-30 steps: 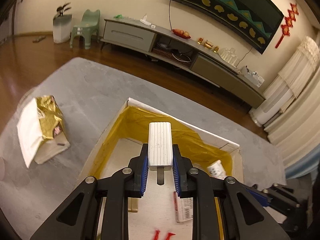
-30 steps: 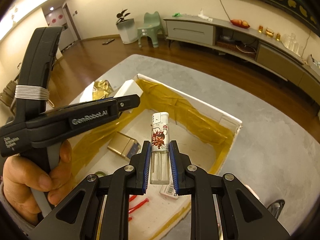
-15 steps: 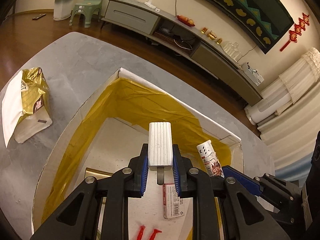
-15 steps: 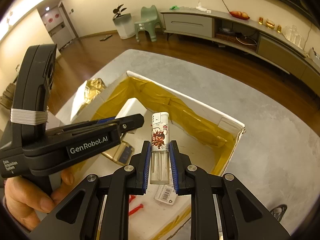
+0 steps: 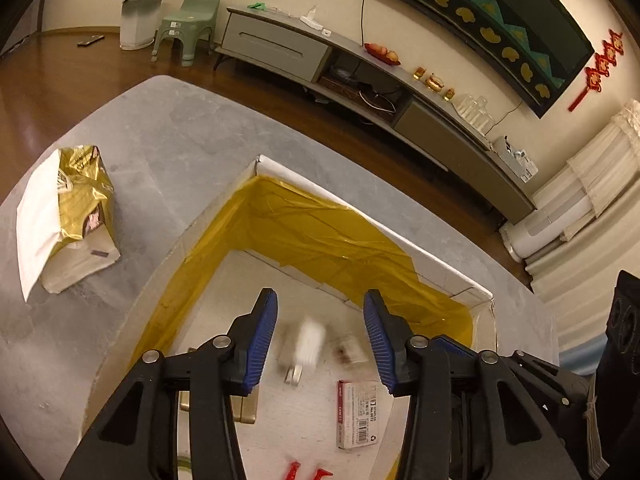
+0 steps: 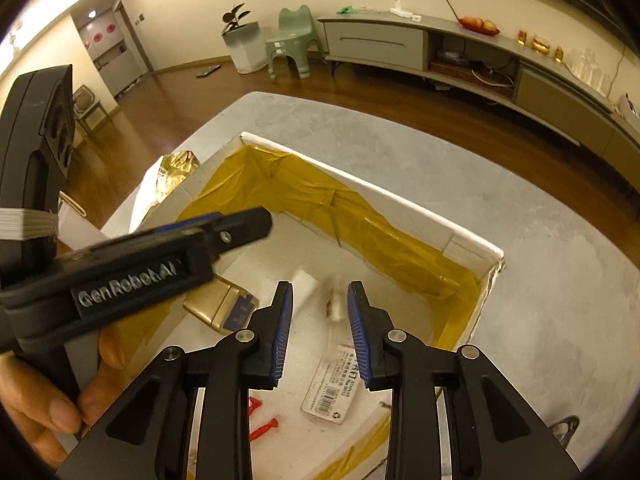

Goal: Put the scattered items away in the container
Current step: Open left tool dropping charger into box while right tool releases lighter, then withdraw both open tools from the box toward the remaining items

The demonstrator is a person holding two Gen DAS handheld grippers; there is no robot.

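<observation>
Left wrist view: a moment ago we squeezed a ribbed white block, and now our left claw point(image 5: 319, 336) is wide open and the block point(image 5: 308, 346) is a blur dropping into the white box with yellow tape inside point(image 5: 320, 232). Our right claw point(image 6: 320, 330) has opened too, and its clear lighter with a red picture point(image 6: 334, 308) falls in beside it, so two more things are tidy. The box sits on a gray stone table point(image 5: 168, 152), where a gold and white bag point(image 5: 68, 216) is left outside, in a room with a brown wood floor point(image 5: 60, 76).

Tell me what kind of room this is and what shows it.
Most likely a home living room: a long low media cabinet runs along the wall, a potted plant and a small green stool stand on wood flooring, and red festive ornaments hang on the wall.
</observation>
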